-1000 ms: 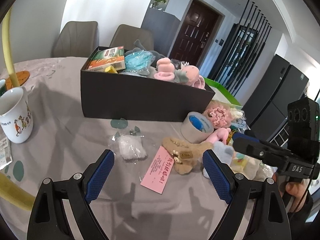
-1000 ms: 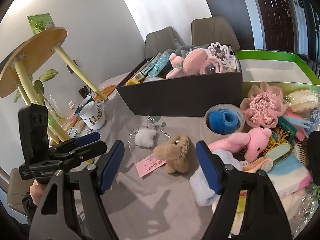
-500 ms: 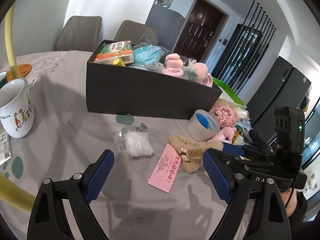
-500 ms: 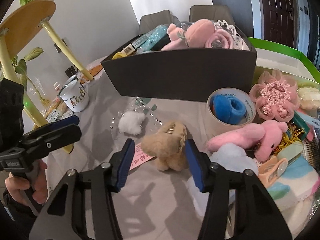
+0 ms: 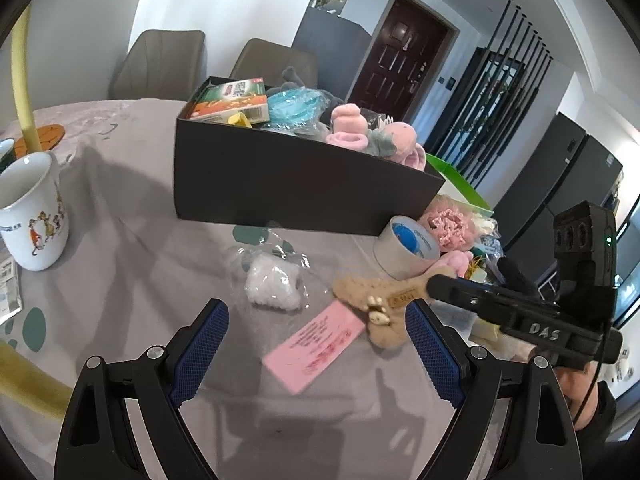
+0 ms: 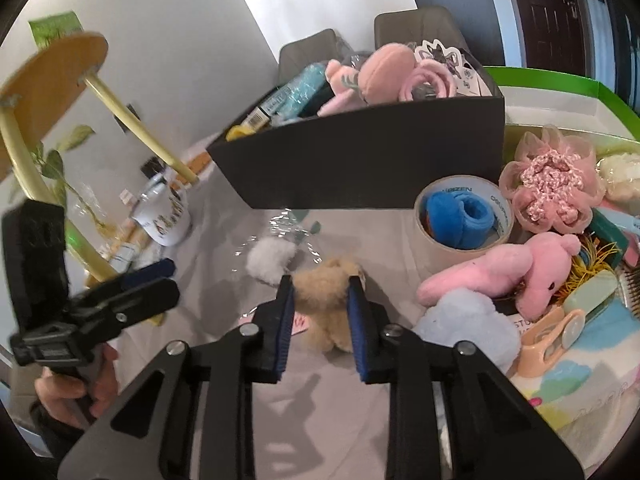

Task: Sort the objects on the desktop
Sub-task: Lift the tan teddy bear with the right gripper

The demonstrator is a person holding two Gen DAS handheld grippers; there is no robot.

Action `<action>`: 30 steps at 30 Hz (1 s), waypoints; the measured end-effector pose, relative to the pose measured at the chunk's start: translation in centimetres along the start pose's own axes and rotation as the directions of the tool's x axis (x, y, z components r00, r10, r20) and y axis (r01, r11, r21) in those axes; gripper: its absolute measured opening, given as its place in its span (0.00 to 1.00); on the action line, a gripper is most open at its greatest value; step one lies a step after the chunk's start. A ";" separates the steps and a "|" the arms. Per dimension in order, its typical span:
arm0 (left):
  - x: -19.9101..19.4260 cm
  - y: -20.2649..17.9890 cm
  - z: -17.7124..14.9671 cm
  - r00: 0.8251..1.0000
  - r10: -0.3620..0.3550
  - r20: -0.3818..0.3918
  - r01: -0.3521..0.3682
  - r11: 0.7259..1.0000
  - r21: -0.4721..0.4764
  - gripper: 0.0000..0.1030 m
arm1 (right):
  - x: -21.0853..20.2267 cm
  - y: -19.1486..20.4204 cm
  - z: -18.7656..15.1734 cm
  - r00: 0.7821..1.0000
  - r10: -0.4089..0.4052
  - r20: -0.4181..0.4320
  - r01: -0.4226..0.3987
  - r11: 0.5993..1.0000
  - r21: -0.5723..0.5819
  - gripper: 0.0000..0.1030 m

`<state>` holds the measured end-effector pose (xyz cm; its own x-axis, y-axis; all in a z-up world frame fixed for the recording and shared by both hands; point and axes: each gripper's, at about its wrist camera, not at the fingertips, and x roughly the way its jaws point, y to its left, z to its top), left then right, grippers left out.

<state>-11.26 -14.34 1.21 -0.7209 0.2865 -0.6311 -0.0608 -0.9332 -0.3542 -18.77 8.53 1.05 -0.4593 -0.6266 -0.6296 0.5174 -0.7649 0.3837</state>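
Left wrist view. Your left tongs (image 5: 312,344) stand wide open over the grey tabletop (image 5: 132,280), nothing between the blue pads (image 5: 198,354). Ahead of them: a pink card (image 5: 316,346) flat on the cloth, a white fluff in clear wrap (image 5: 274,288) just beyond it, and a tan plush (image 5: 376,308) lying partly on the card's far end. Your right tongs (image 5: 436,280) reach in from the right edge onto the plush. A black box (image 5: 296,188), full of toys and a carton, sits toward the far edge. A tape roll (image 5: 406,246) stands beside the box's right corner. A mug (image 5: 34,216) stands near the left edge.

Right wrist view. Your right tongs (image 6: 320,308) are closing, the tan plush (image 6: 326,296) between the pads (image 6: 356,328), both pads against its fur. The white fluff (image 6: 270,260) lies just left of the plush. The tape roll (image 6: 464,216), a blue band inside it, stands to the right before the box (image 6: 368,160). A pink plush (image 6: 504,272) lies below the roll. Your left tongs (image 6: 148,280) hang at the left, in your hand (image 6: 76,388).
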 end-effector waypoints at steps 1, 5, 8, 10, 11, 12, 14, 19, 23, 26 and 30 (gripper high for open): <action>-0.3 0.2 -0.1 1.000 0.001 0.006 -0.001 1.000 -0.004 0.88 | -0.3 0.0 0.0 1.000 0.030 0.001 -0.030 0.999 0.015 0.25; -1.5 0.7 -0.3 1.000 -0.007 0.019 0.008 1.000 -0.021 0.88 | -0.9 0.2 -0.2 0.991 0.137 -0.005 -0.136 0.989 0.062 0.25; -2.4 0.9 -0.8 1.000 -0.005 0.024 0.006 1.000 -0.020 0.88 | -1.3 0.5 -0.6 0.978 0.207 -0.015 -0.205 0.975 0.090 0.25; -3.0 1.2 -1.2 1.000 -0.009 0.023 0.010 1.000 -0.028 0.88 | -1.4 0.6 -0.9 0.964 0.264 -0.026 -0.259 0.958 0.123 0.25; -3.1 1.3 -1.4 1.000 -0.014 0.019 0.015 0.999 -0.030 0.88 | -1.4 0.5 -1.2 0.954 0.296 -0.036 -0.288 0.947 0.144 0.25; -3.2 1.4 -1.7 1.000 -0.018 0.014 0.019 0.999 -0.030 0.88 | -1.3 0.5 -1.4 0.947 0.317 -0.042 -0.307 0.938 0.160 0.25; -3.3 1.4 -2.4 1.000 -0.028 -0.007 0.027 0.999 -0.020 0.88 | -0.7 0.2 -2.3 0.925 0.375 -0.066 -0.354 0.910 0.217 0.25; -2.8 1.4 -4.1 0.998 -0.029 -0.058 0.028 1.000 -0.014 0.88 | 0.8 -0.3 -4.3 0.918 0.373 -0.136 -0.330 0.907 0.261 0.25; -1.9 1.7 -4.5 0.996 -0.031 -0.083 0.028 0.999 -0.034 0.88 | 0.6 -0.6 -4.5 0.951 0.274 -0.146 -0.235 0.942 0.238 0.32; -1.5 1.5 -4.5 0.995 -0.040 -0.089 0.036 0.999 -0.037 0.88 | -0.2 -0.5 -3.9 0.971 0.202 -0.131 -0.175 0.967 0.187 0.40; -0.8 1.0 -4.5 0.994 -0.046 -0.103 0.043 0.998 -0.036 0.88 | -0.1 -0.7 -3.5 0.979 0.168 -0.120 -0.148 0.976 0.158 0.42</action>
<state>-7.60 -14.52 -1.78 -0.6426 0.3503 -0.6815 -0.0670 -0.9117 -0.4055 -16.52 9.61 -1.53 -0.2762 -0.7236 -0.6325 0.4589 -0.6775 0.5748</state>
